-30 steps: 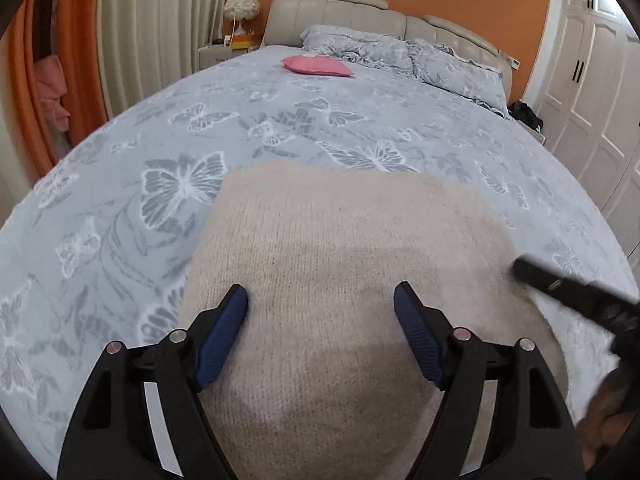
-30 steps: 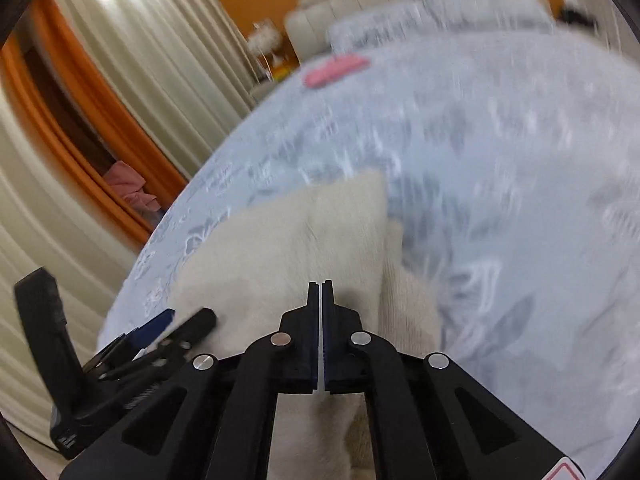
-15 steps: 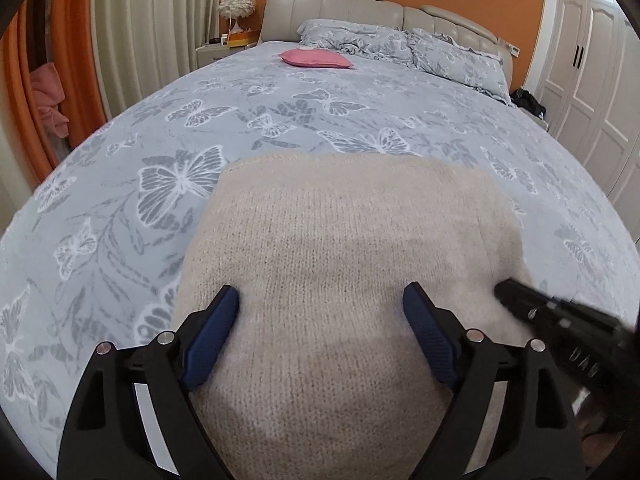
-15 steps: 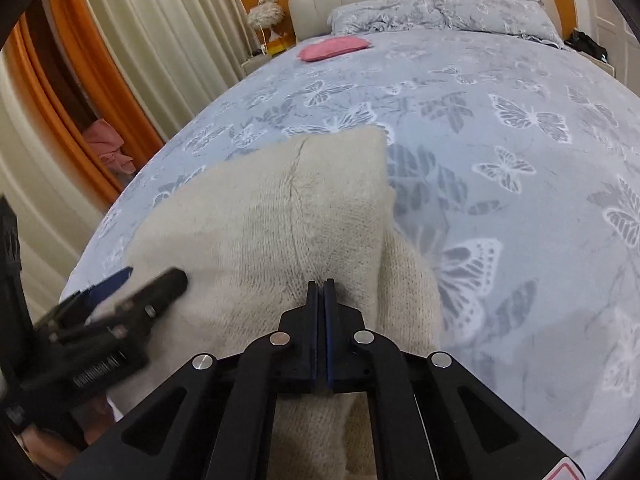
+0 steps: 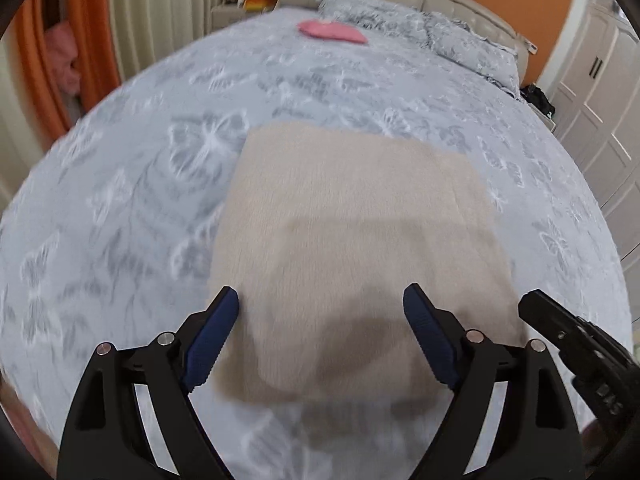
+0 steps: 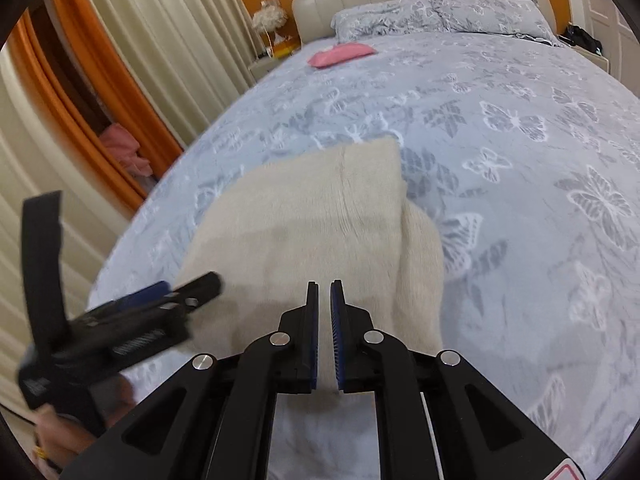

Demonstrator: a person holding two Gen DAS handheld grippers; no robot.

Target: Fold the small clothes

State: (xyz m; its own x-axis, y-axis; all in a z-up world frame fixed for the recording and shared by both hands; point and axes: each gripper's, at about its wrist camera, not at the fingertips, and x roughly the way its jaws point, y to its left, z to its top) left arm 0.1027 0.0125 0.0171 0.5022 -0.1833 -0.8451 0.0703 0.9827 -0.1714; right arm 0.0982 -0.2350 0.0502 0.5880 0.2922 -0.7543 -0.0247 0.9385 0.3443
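The bed [image 6: 520, 160] with the grey butterfly cover fills both views, and your folded beige knit garment [image 5: 352, 240] lies flat on it near the edge closest to you. A pink item [image 6: 340, 55] rests far away, close to the pillows [image 6: 440, 16]. Your left gripper [image 5: 320, 304] hangs over the near part of the garment with its jaws spread wide, pinching nothing. Your right gripper [image 6: 324, 292] is over the garment's near right side; its jaws are opening, with only a narrow gap and no cloth between them.
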